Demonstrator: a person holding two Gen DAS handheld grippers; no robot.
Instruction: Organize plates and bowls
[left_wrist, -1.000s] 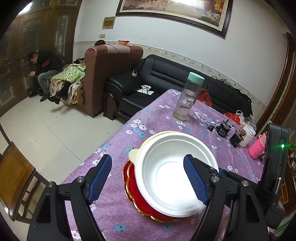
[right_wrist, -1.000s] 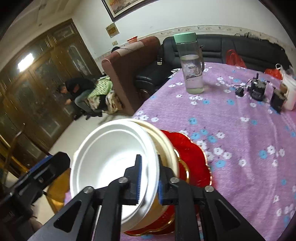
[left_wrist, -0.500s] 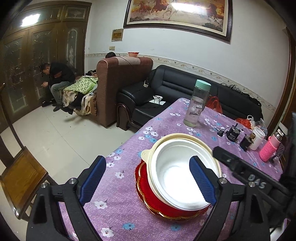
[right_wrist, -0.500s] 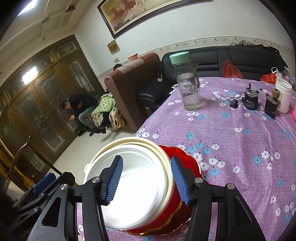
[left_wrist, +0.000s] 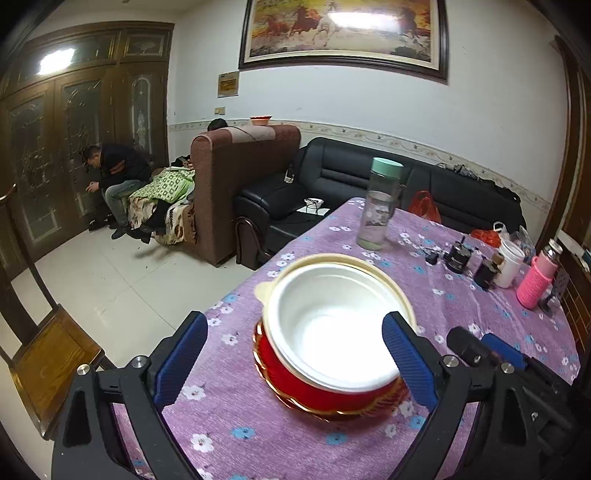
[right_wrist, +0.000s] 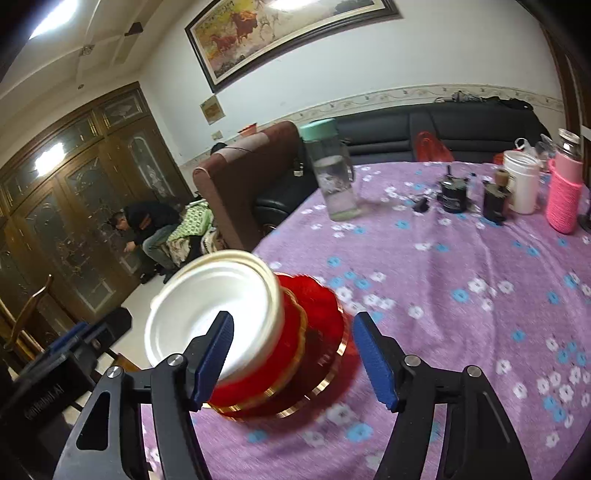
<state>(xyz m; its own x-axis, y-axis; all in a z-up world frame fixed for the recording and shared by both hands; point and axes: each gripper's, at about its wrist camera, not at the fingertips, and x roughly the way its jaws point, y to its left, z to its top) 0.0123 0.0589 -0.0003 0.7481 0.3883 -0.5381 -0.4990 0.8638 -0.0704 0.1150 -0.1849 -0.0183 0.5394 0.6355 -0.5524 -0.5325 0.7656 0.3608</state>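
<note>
the counter (left_wrist: 436, 295), under a purple flowered cloth, carries the whole stack near its front left edge. at the bottom sits a red plate (right_wrist: 325, 354) with a gold scalloped rim, on it a red bowl (left_wrist: 295, 373), then a cream bowl (left_wrist: 369, 266) with a small lug handle, and innermost a white bowl (left_wrist: 332, 328). the nesting looks finished as far as these dishes go; no other plate or bowl shows on the counter, so little seems left beyond perhaps straightening the stack.

the left gripper (left_wrist: 295, 365) has its fingers wide apart on either side of the stack, holding nothing. the right gripper (right_wrist: 295, 358) is likewise spread, empty, its fingers framing the stack.

farther back stand a water bottle (left_wrist: 378, 206), a pink bottle (left_wrist: 535, 282) and a white cup (right_wrist: 522, 182). the stack is motion-blurred in the right wrist view, and whether more dishes lie under the red bowl cannot be told.
</note>
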